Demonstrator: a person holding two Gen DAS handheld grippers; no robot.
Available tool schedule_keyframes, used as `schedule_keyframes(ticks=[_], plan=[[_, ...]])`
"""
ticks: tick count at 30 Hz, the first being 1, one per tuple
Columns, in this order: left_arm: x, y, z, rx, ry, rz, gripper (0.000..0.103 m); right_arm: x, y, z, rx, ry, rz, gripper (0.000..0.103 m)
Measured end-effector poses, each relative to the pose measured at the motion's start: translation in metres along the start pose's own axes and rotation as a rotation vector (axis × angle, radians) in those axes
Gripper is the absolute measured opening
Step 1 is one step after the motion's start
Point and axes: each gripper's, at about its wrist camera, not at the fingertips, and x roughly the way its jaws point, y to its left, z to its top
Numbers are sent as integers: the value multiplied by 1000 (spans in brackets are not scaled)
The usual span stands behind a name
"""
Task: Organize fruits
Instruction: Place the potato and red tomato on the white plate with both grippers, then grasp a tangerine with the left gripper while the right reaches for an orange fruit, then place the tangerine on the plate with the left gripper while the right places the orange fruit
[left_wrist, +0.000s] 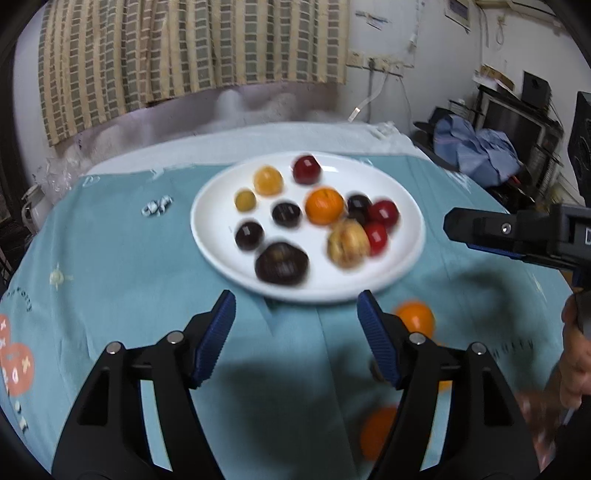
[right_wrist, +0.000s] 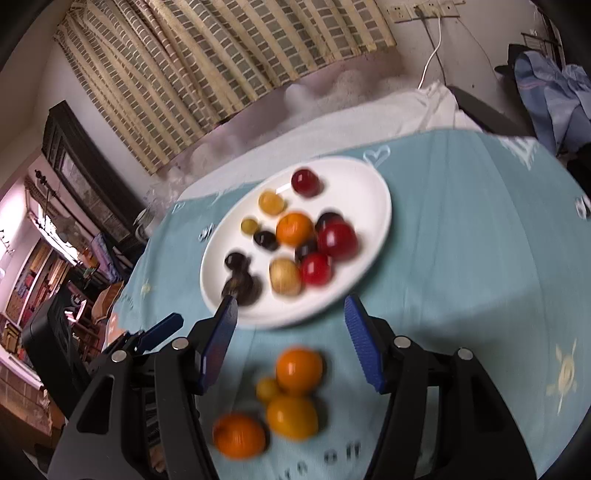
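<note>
On white plate (left_wrist: 221, 206), blurred mixed fruits (left_wrist: 324, 205)

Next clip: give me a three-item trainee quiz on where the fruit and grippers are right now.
1. True or false: the white plate holds only one orange.
2. Which gripper has loose fruit between its open fingers: A left gripper, B right gripper?
3. What colour is the tablecloth?

Key: 1 true. 2 B; three oranges and a small yellow fruit lie there. 3 light blue.

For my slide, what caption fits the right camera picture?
Open right gripper above loose oranges beside a fruit plate.
</note>
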Motion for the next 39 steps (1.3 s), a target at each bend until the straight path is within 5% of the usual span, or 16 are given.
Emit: schedule_keyframes(ticks=[8,13,15,19,29,33,39], plan=[[-40,-35,-45,147,-17,-68,79,-16,-11,-32,51,51,65,61],[-28,-53,-58,213,34,-65,79,-15,-6,-34,37,67,79,61],[-24,-52,-60,210,50,-71,74,-13,-4,-34,31,78,78,61],[-16,-51,-62,187,85,-117,47,-5,0,-39,6,120,77,61],[-23,-43,-60,168,65,-88,46,23,11,-61,-61,230,26,52],[-26,-37,-58,144,57,-66,46,29,10,-66,-77,236,-3,40],[-26,-31,-56,131,50,-40,46,24,8,-64,-63,223,13,38]])
